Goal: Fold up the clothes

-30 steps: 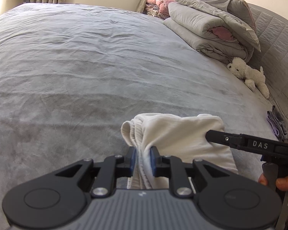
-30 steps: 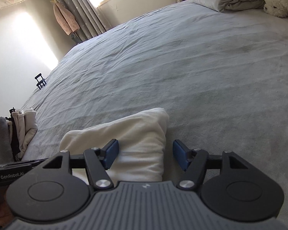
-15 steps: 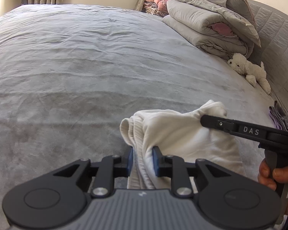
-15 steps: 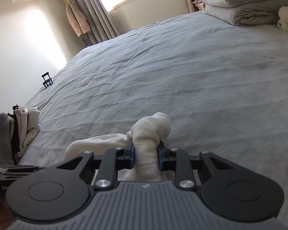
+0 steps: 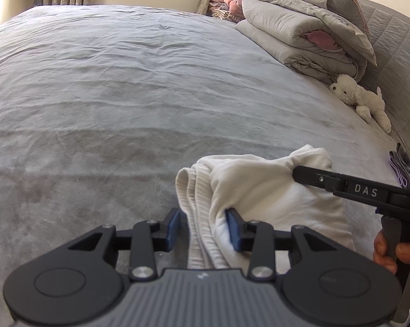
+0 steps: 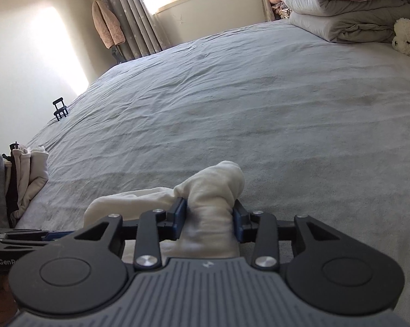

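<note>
A white folded garment [image 5: 262, 190] lies on the grey bed [image 5: 150, 95] close in front of me. My left gripper [image 5: 203, 229] straddles its ribbed left edge. Its jaws are opening: the right pad touches the cloth and the left pad [image 5: 174, 227] stands clear of it. From the right, my right gripper [image 5: 297, 173] reaches the garment's far right corner, held by a hand [image 5: 387, 250]. In the right wrist view the right gripper [image 6: 209, 219] has a bunched hump of the garment [image 6: 213, 188] filling the gap between both pads while its jaws are opening.
Folded grey quilts [image 5: 305, 30] and a white plush toy [image 5: 360, 98] sit at the headboard side. A small purple-grey cloth [image 5: 401, 166] lies at the right edge. A pile of clothes [image 6: 22, 174] rests at the bed's left edge, with a small black stand [image 6: 60, 109] beyond.
The right gripper closed on the garment's corner and bunched it up, then widened a little. The left gripper's pads, pinching the ribbed edge before, have spread apart.
</note>
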A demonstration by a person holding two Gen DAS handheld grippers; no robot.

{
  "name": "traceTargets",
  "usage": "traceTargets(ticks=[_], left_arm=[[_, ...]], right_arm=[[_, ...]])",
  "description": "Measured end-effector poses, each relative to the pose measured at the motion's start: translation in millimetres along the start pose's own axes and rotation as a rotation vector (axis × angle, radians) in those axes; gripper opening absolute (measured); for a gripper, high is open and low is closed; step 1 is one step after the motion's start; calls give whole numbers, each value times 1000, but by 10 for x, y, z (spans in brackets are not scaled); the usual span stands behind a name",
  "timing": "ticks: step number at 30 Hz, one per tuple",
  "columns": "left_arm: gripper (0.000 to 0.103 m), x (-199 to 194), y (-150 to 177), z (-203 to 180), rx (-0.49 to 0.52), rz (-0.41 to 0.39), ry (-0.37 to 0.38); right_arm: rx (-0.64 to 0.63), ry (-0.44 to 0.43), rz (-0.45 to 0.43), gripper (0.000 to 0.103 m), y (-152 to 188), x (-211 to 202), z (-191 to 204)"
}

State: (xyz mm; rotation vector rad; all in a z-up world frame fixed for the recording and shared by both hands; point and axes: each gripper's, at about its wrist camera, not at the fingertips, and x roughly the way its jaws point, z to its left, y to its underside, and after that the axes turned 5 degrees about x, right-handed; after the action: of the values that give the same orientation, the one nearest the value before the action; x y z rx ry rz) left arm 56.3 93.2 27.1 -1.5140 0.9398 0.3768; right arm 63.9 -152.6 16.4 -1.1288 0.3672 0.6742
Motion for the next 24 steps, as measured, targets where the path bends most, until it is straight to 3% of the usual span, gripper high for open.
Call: traceTargets(ticks=[10,24], left_arm=[[41,18,0,19,-5,-1,6],[44,34,9,3,-2,-8,5]], right_arm=[[48,-6,14,50,37,-19,-49],[51,-14,15,50,22,-21,-47]])
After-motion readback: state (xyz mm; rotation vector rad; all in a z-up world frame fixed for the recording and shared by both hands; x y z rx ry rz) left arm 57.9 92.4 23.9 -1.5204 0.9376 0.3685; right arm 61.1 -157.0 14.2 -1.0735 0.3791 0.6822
